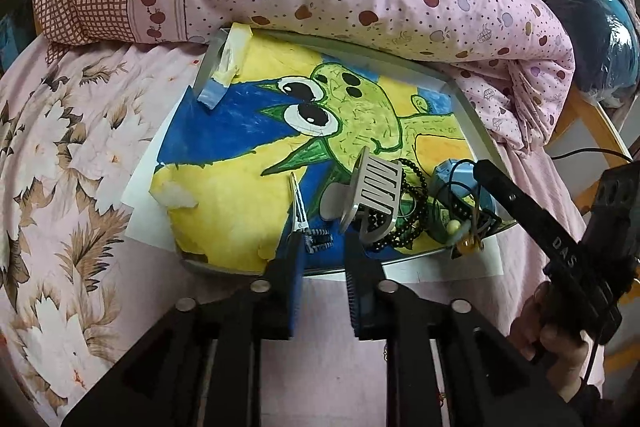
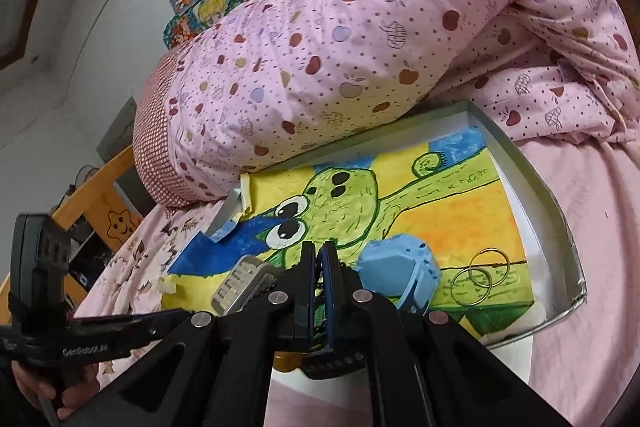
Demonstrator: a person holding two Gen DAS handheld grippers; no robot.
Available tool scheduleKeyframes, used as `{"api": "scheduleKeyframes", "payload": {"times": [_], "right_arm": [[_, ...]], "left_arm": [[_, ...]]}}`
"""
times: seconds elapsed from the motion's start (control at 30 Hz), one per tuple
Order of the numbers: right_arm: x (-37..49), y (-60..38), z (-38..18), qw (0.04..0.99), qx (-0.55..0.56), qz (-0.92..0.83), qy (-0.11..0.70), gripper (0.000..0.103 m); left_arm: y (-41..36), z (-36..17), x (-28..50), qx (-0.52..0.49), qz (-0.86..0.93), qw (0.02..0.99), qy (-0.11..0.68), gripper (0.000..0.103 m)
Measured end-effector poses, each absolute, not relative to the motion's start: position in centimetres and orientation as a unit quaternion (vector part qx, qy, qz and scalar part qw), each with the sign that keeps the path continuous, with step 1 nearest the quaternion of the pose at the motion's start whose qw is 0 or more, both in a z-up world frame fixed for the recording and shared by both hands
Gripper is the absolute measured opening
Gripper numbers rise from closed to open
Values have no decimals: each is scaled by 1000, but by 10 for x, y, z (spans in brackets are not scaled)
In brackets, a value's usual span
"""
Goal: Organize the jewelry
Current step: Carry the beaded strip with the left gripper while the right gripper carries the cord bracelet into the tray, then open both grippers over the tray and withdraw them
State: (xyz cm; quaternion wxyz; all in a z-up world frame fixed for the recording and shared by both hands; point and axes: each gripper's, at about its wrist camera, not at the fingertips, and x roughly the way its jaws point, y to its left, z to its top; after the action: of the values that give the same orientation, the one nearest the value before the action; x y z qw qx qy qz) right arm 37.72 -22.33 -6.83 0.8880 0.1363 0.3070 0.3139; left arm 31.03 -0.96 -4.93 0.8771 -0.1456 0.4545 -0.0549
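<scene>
From your left wrist camera, your left gripper (image 1: 320, 247) stands with its jaws apart and nothing between them, poised at the near edge of the shallow tray (image 1: 472, 115) that lies on the bed with a frog drawing (image 1: 340, 115) lining it. Just ahead lie a small dark toothed clip (image 1: 319, 239) and a slim pointed hairpin (image 1: 298, 203), with a silver comb-style hair clip (image 1: 374, 193) tilted up beside a black bead bracelet (image 1: 412, 215) and a blue case (image 1: 456, 179). Those beads loop under and around the silver clip, so pulling either one could drag the other or scatter the heap. Your right gripper (image 1: 486, 169) reaches in from the right over a tangle of cord, a pale bead and something amber that you cannot make out clearly. From your right wrist camera, your right gripper (image 2: 319, 259) has its jaws drawn nearly together, but whether they pinch anything I cannot tell, since the fingers hide what lies below them. The blue case (image 2: 400, 277) sits just to their right, the silver hair clip (image 2: 240, 281) to their left, and two thin gold rings (image 2: 478, 277) overlap on the drawing, well apart from the heap. The tray rests on soft bedding under the apple-print quilt (image 2: 360, 39), so pressing on its edge could tip it.
</scene>
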Motion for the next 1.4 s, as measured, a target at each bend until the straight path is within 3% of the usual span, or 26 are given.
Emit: {"api": "scheduleKeyframes", "payload": {"times": [0.1,0.17,0.27,0.3,0.33,0.4,0.6,0.7,0.8,0.87,1.03,1.2,1.4], "right_arm": [[381,-226,-69,889,138,309,309,6],[381,-228,-68,890,142,304,310,6],[381,-229,-65,892,137,299,311,6],[380,-228,-63,893,134,297,310,14],[379,-228,-62,895,131,295,309,29],[376,-229,-58,899,130,293,300,48],[372,-227,-49,902,120,292,294,51],[367,-230,-42,907,117,285,288,67],[359,-232,-33,913,107,280,278,73],[352,-234,-25,918,97,275,270,78],[332,-239,-10,927,76,267,253,91],[311,-243,4,930,57,267,247,96],[262,-257,10,927,7,270,258,100]], "left_arm": [[-8,-50,311,-145,-51,877,456,23],[-8,-52,311,-149,-47,877,455,34],[-9,-52,312,-152,-43,877,454,37],[-9,-52,312,-150,-41,877,454,38],[-9,-51,312,-149,-38,878,454,43],[-7,-49,310,-151,-35,880,449,48],[-3,-41,305,-151,-28,885,440,50],[-3,-39,301,-151,-24,888,434,57],[-4,-34,295,-143,-15,895,422,58],[-4,-30,291,-141,-13,900,413,74],[-1,-15,275,-151,-7,912,382,84],[-2,-2,256,-146,-6,922,359,85],[-8,7,227,-143,-16,929,342,96]]}}
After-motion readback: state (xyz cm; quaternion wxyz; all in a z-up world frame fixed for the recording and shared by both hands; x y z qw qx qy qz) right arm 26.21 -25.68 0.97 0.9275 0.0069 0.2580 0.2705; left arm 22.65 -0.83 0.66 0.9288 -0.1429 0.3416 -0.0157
